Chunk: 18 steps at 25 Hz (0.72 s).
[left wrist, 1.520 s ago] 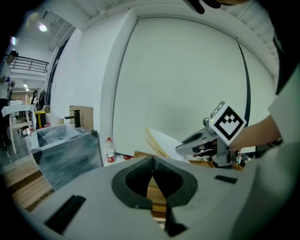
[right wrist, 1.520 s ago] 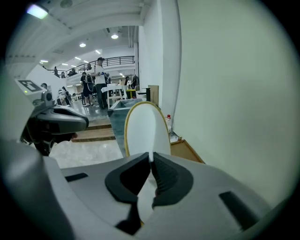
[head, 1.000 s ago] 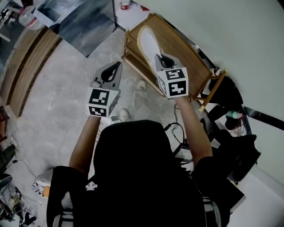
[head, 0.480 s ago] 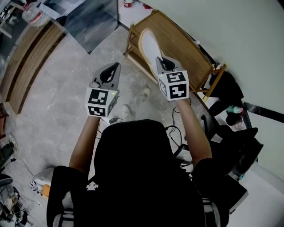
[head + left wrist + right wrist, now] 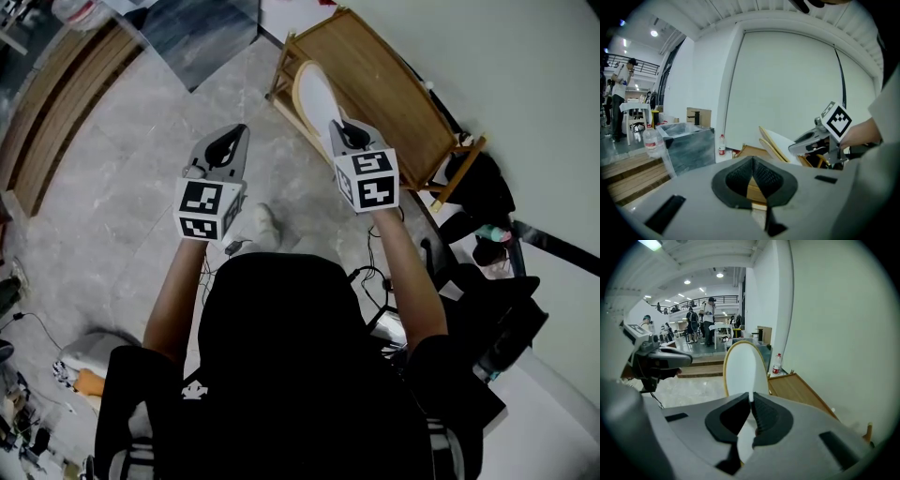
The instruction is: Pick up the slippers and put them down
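Right gripper, right of centre in the head view, jaws pressed nearly together, pinching the near edge of a white slipper with a tan rim. The slipper stands on edge, extending up-frame over the front rail of a wooden rack. Left gripper, left of centre, jaws pressed together with nothing between them, well apart from the right gripper. The rack's long back edge lies against the white wall, upper right. Grey tiled floor lies open to the left of the left gripper as far as a wooden step along the upper-left edge.
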Available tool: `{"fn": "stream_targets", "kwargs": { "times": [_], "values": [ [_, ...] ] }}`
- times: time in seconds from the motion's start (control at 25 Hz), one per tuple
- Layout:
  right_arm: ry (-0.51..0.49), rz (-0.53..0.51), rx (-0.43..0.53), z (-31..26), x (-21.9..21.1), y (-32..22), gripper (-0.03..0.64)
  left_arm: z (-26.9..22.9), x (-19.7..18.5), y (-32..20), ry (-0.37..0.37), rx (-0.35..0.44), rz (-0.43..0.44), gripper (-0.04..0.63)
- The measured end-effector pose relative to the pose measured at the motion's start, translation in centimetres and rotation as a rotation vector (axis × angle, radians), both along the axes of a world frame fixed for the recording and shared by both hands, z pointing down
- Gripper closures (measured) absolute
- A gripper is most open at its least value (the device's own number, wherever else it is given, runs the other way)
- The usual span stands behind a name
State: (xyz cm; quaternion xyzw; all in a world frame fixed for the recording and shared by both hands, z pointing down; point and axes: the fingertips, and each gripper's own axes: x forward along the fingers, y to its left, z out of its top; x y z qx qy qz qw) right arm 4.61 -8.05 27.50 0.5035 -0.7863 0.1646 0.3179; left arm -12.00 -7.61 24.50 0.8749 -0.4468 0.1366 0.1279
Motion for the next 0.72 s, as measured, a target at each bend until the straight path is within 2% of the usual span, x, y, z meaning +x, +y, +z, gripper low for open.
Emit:
{"fn": "stream_targets", "kwargs": {
  "times": [0.36, 0.72],
  "values": [
    [0.001, -0.062, -0.048, 1.8, 0.0, 3.0, 0.607, 2.1, 0.9, 3.8, -0.006, -0.062, -0.024, 0.591],
    [-0.004, -0.15, -0.105, 6.0, -0.6, 5.4, 0.607, 7.3, 0.4, 6.4, -0.018, -0.111, -0.09, 0.591]
  ]
}}
